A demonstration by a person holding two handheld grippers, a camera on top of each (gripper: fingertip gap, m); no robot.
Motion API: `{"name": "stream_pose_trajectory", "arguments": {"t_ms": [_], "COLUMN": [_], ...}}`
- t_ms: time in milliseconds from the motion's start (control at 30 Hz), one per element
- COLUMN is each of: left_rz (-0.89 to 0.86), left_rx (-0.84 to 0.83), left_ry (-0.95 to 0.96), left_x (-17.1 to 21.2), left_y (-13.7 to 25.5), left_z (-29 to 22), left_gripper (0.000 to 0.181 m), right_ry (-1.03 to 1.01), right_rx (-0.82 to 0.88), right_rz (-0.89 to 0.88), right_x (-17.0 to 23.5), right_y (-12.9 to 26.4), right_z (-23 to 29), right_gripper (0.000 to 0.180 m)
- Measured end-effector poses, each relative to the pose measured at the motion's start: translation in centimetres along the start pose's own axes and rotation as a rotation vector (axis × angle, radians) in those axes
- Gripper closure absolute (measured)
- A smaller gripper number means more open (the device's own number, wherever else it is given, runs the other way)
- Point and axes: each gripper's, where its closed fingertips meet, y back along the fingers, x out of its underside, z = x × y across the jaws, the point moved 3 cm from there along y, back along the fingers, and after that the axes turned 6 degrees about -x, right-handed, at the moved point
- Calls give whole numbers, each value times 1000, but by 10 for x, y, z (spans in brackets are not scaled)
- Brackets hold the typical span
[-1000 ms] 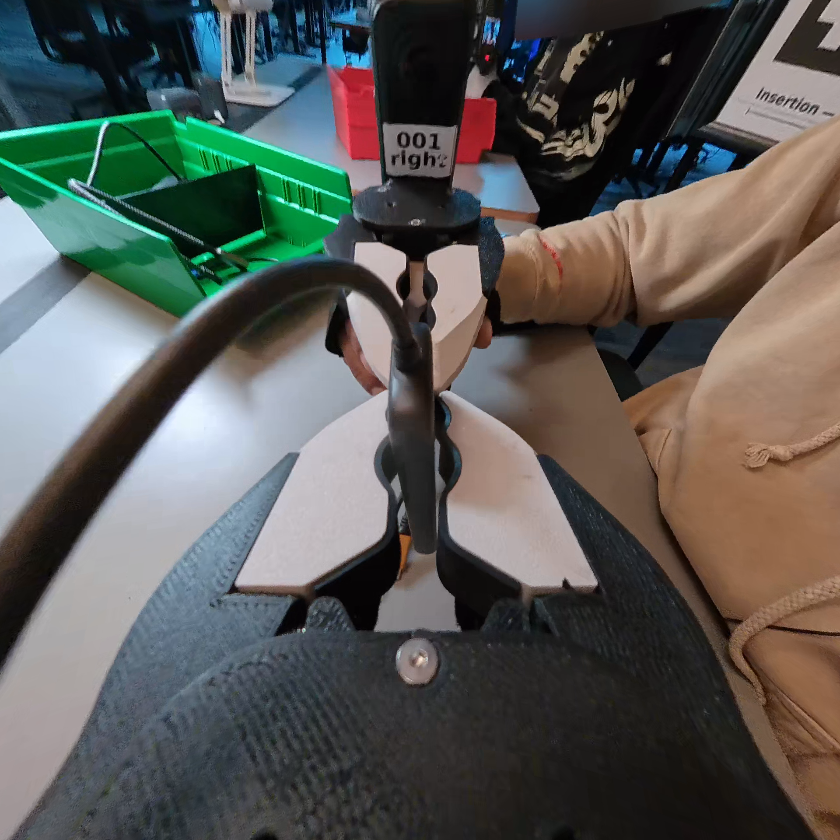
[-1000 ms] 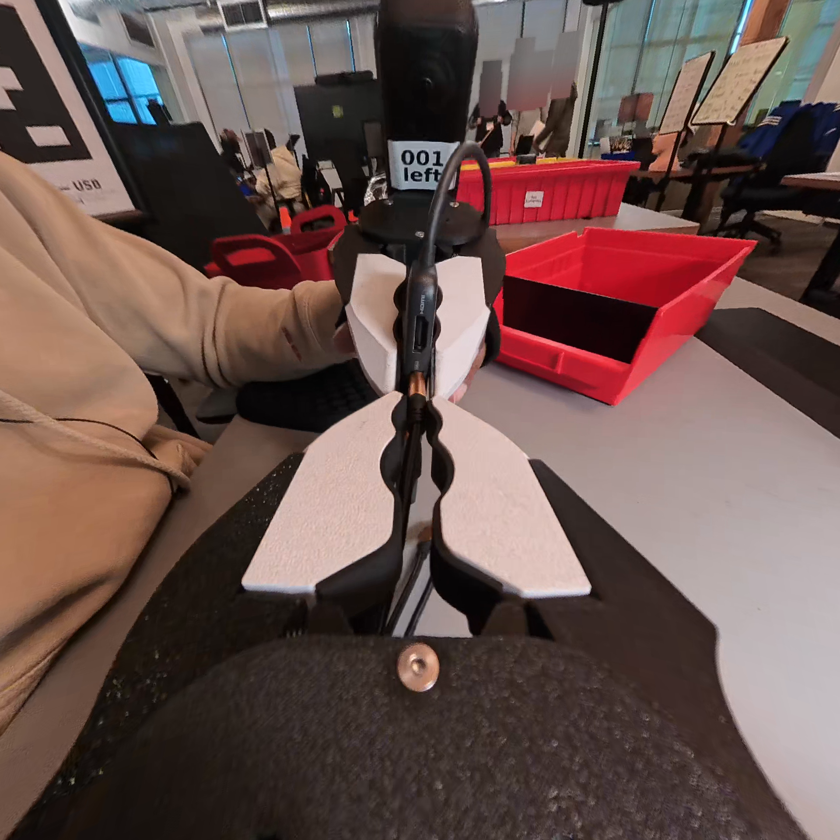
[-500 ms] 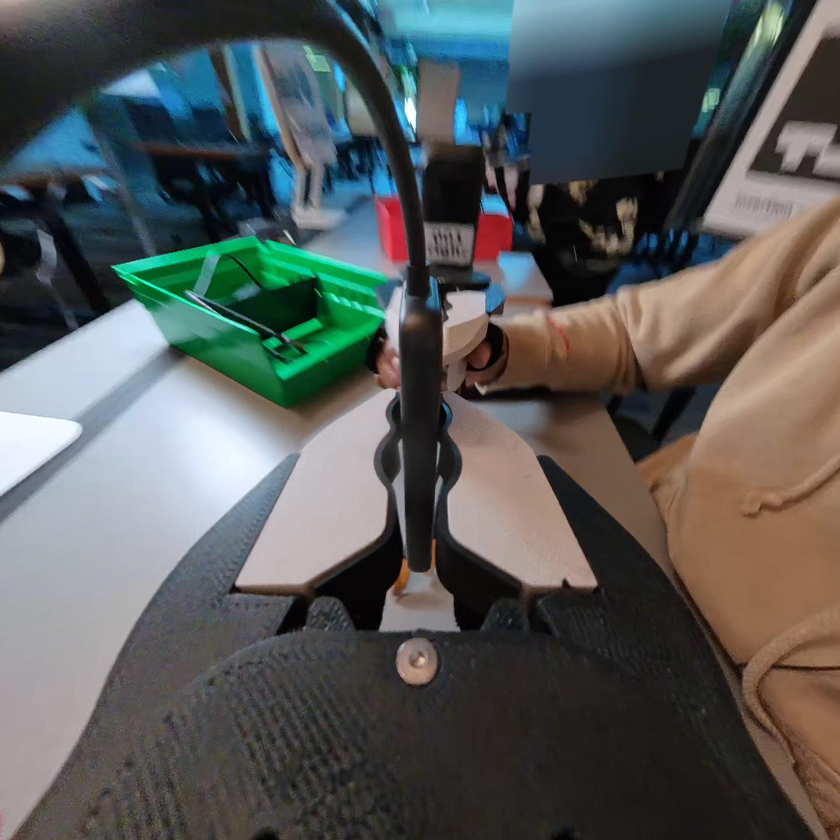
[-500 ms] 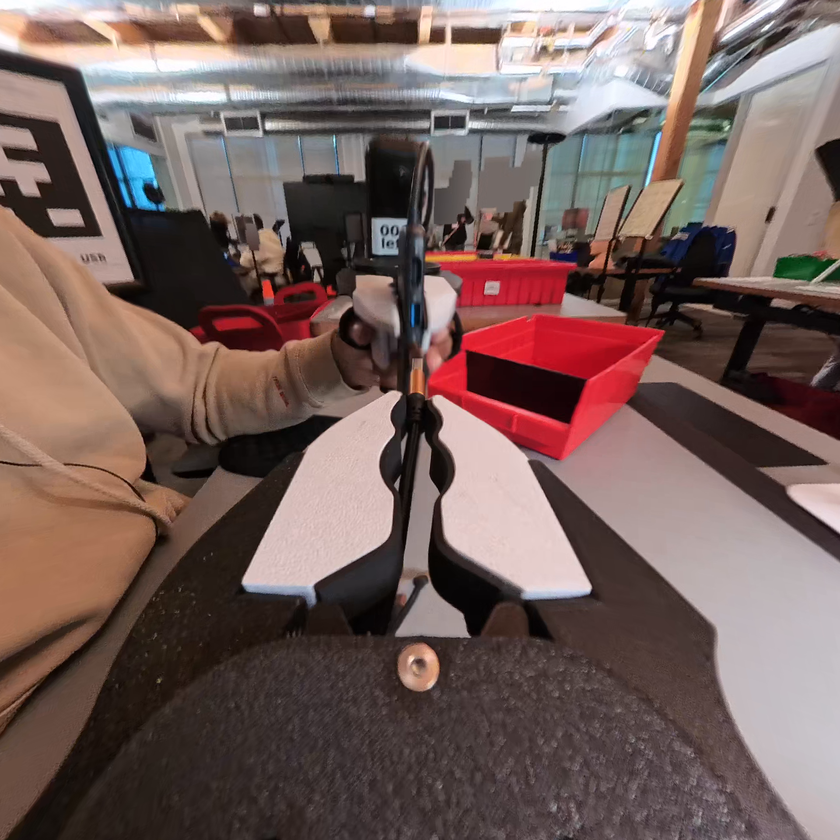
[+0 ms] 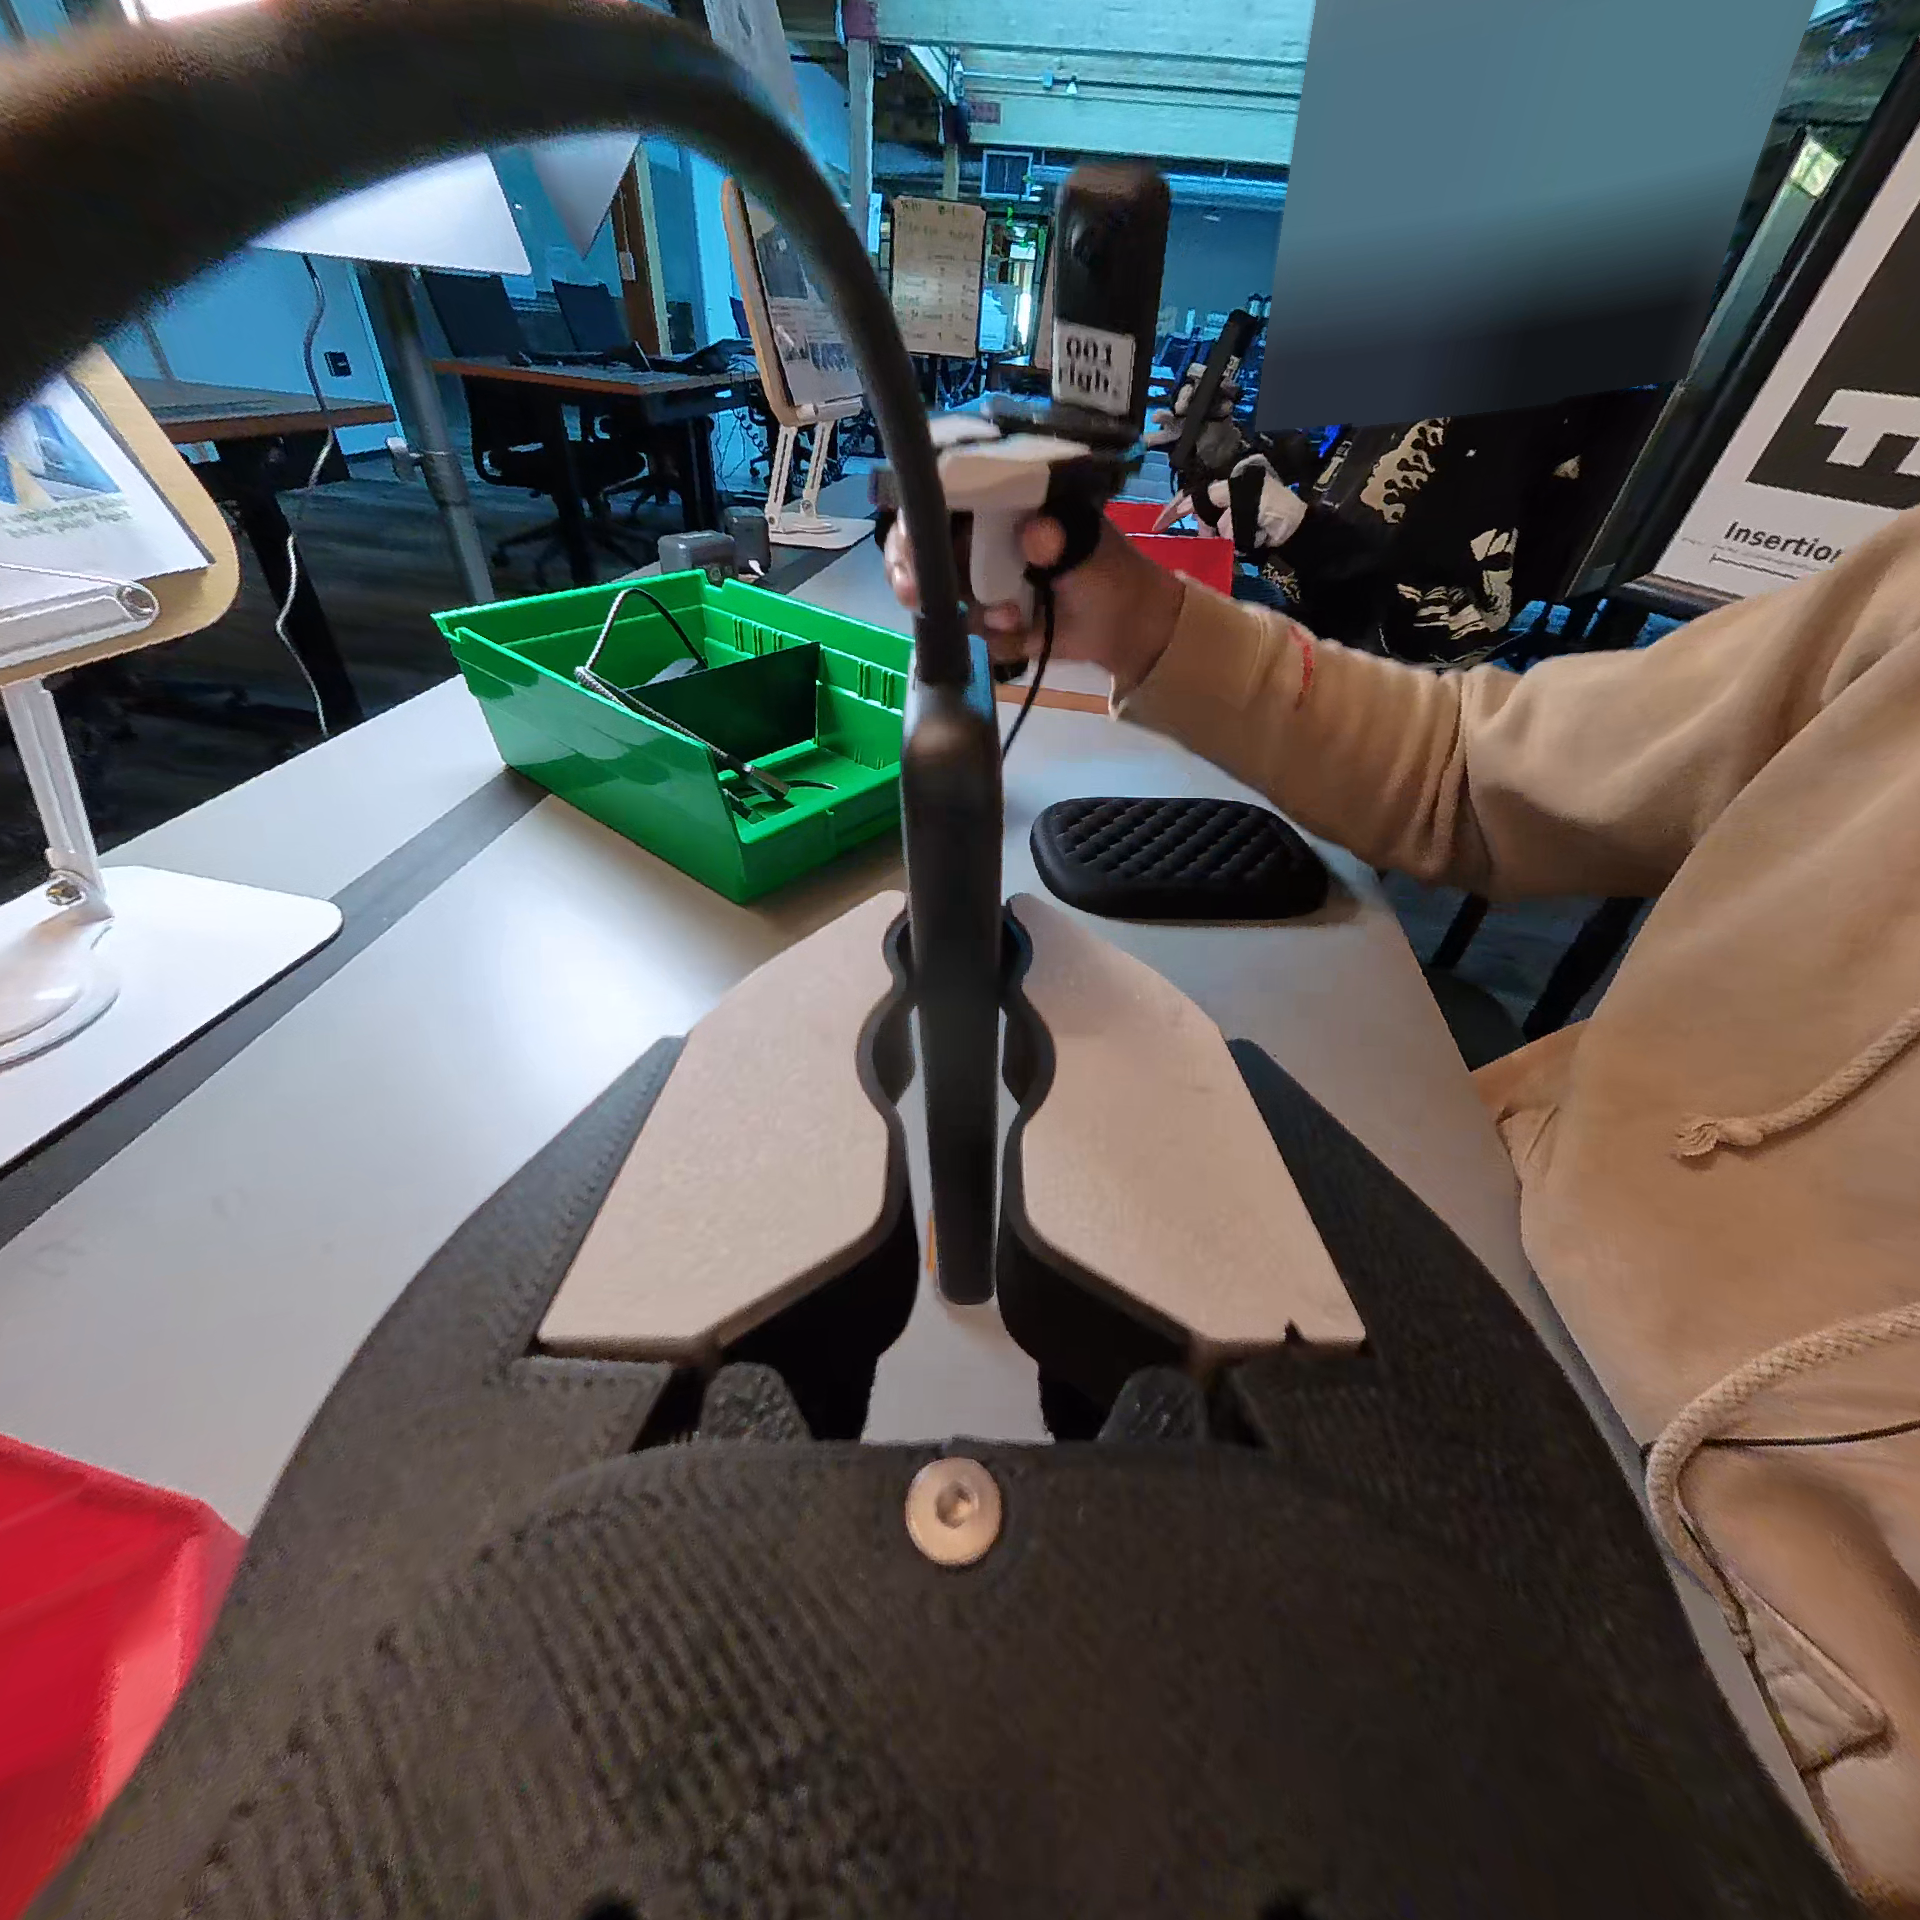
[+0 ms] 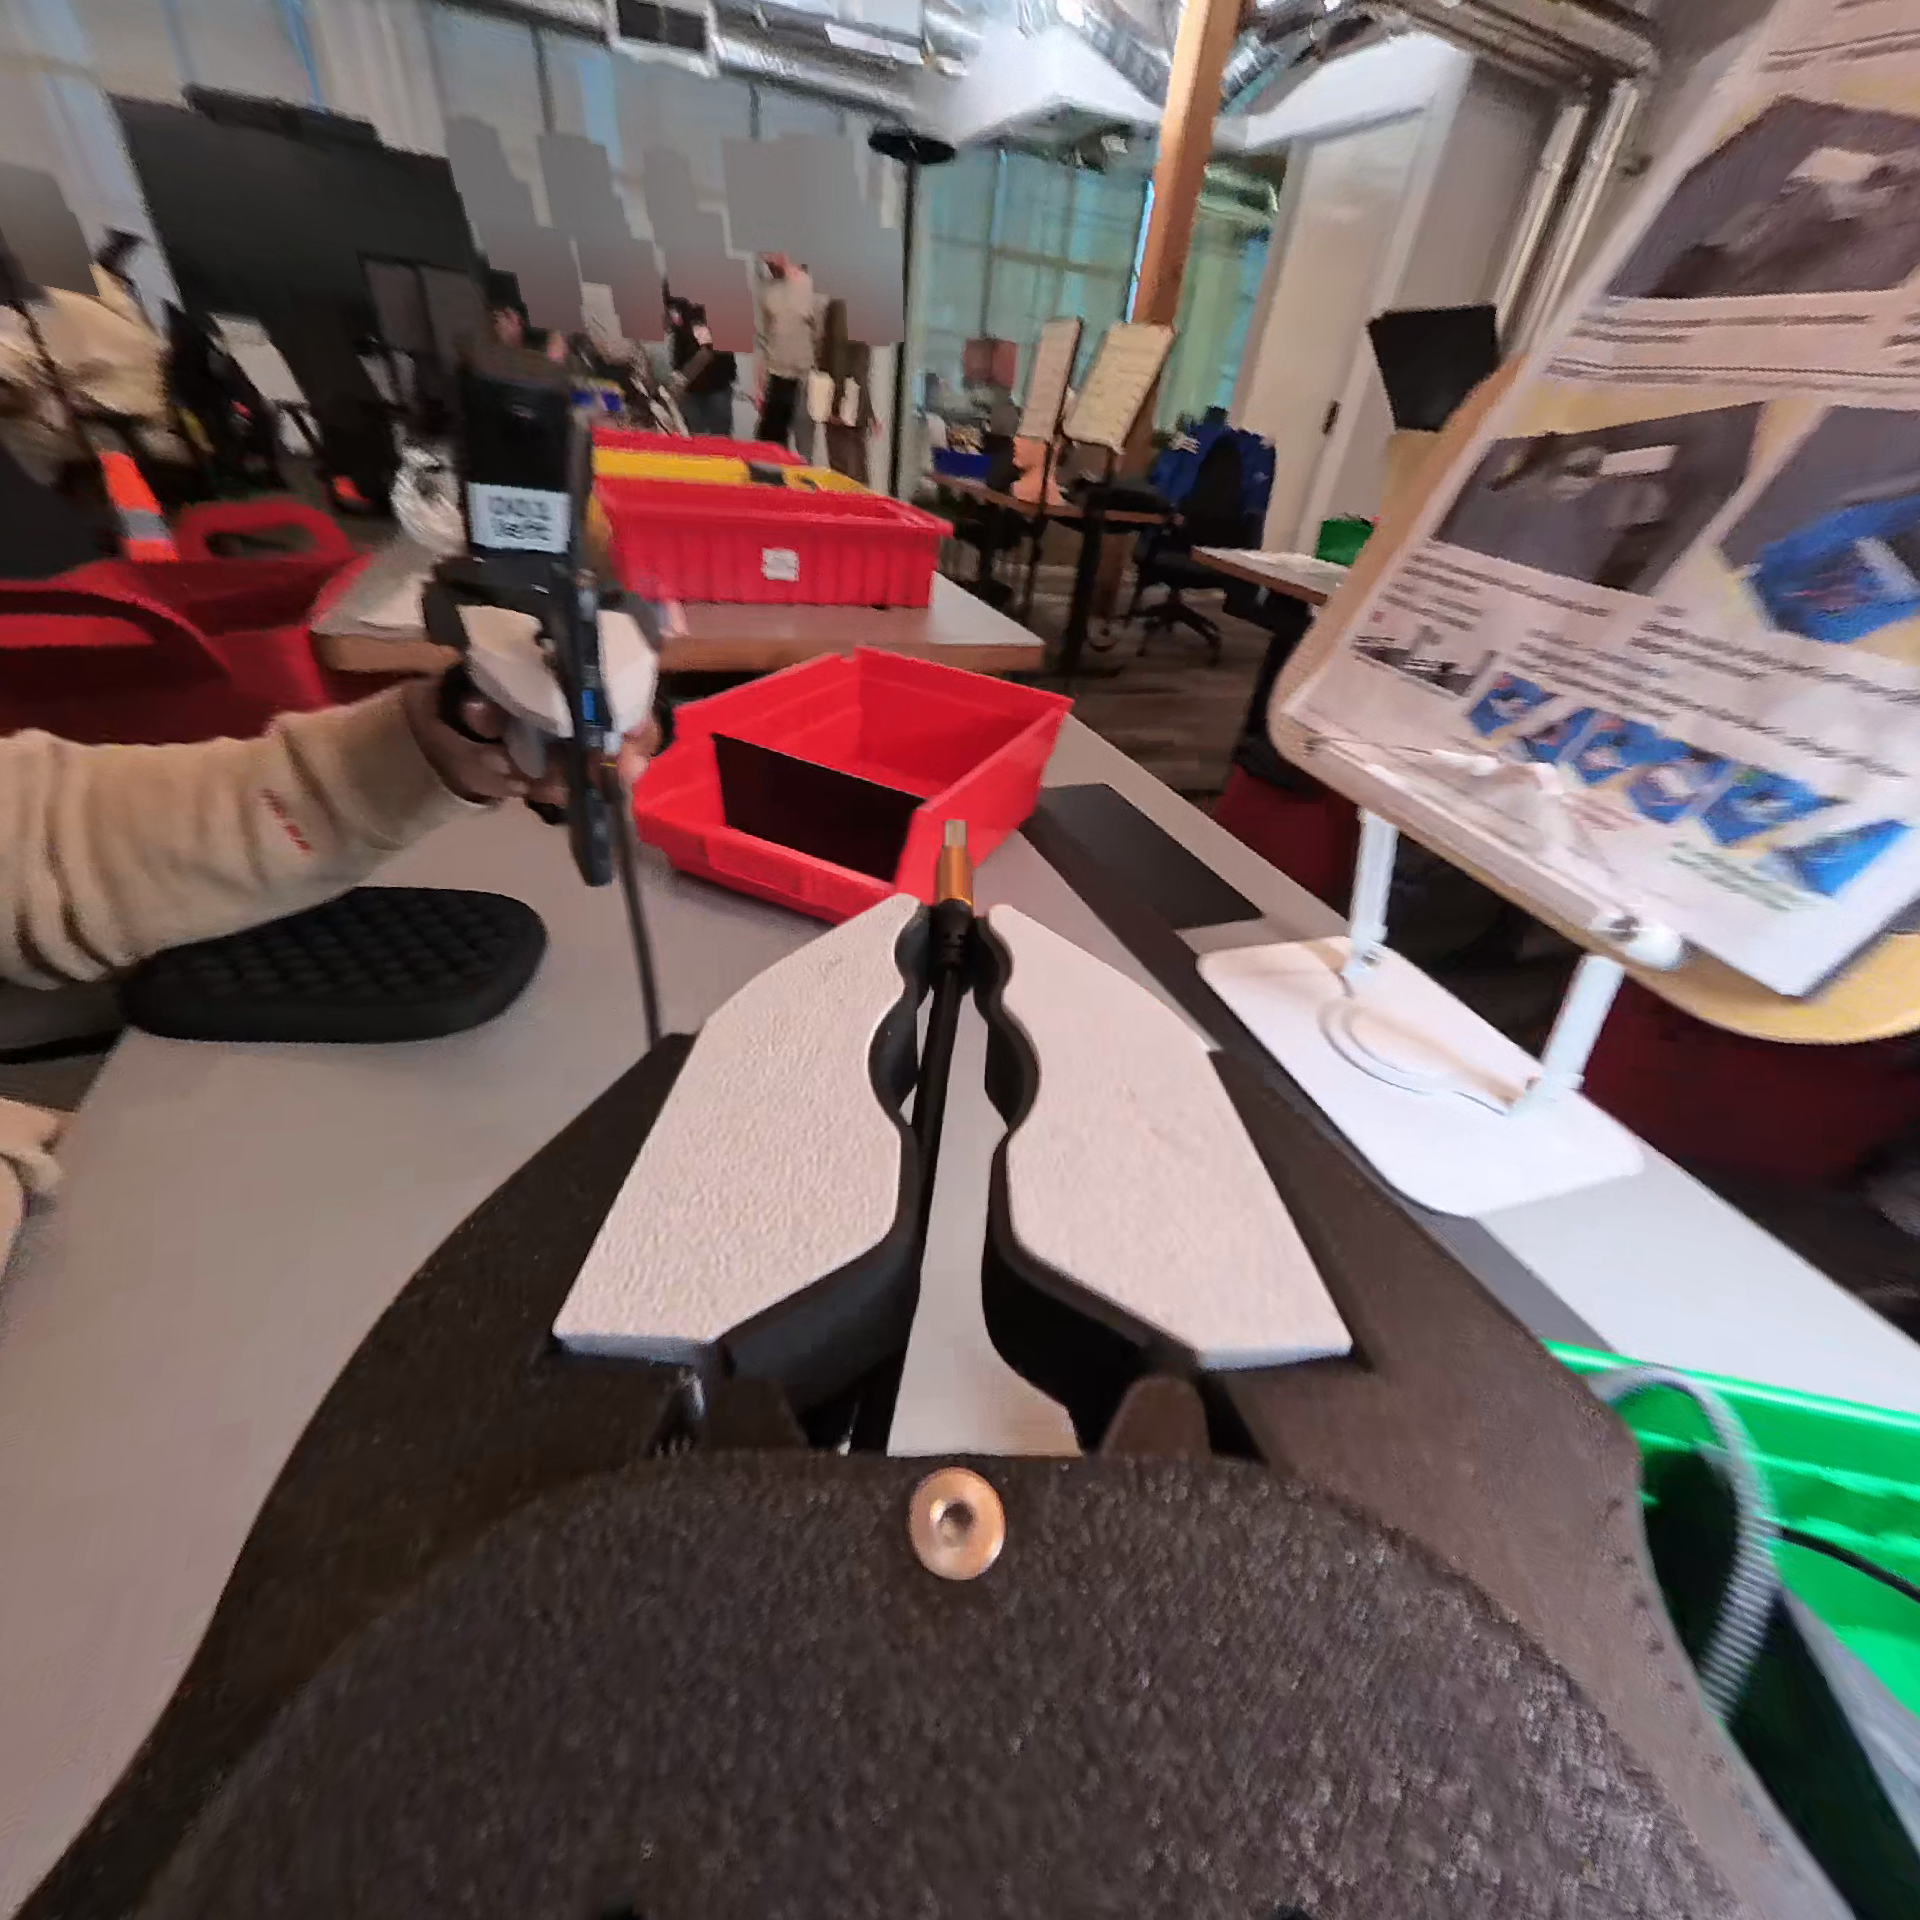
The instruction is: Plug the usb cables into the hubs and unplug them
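Left wrist view: the hub [image 5: 951, 997] is clamped upright by the left tool [image 5: 954, 935], long axis toward 12 o'clock. Right wrist view: the usb cable [image 6: 940, 1049] is pinched by the right tool [image 6: 951, 925], plug [image 6: 954, 862] pointing toward 12, above the bench [image 6: 312, 1195]; the red bin [image 6: 966, 748] lies beyond.

The hub's [image 5: 951, 935] near end sinks between the left tongs' [image 5: 954, 925] pads, its ports out of sight. Its thick cable [image 5: 623, 114] arcs up and runs off the left edge. The red bin [image 5: 73, 1621] is cropped at the lower-left corner. In the right wrist view the green bin [image 6: 1787, 1455] is cut by the right edge, and the far left tongs look motion-blurred, perhaps gripping the hub edge-on.
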Motion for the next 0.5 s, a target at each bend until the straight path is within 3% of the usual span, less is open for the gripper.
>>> {"name": "stream_pose_trajectory", "arguments": {"t_ms": [133, 233, 500], "left_rz": [23, 35, 43], "left_rx": [7, 20, 30], "left_ry": [1, -1, 3], "left_x": [6, 9, 12], "left_y": [-5, -8, -9], "left_z": [-2, -4, -5], "left_gripper": [168, 168, 168], "right_ry": [42, 44, -59], "right_rx": [57, 103, 194], "right_rz": [177, 372, 743], "right_x": [-19, -11, 89], "right_y": [17, 27, 48], "right_z": [-41, -77, -132], "right_gripper": [173, 173, 172]}}
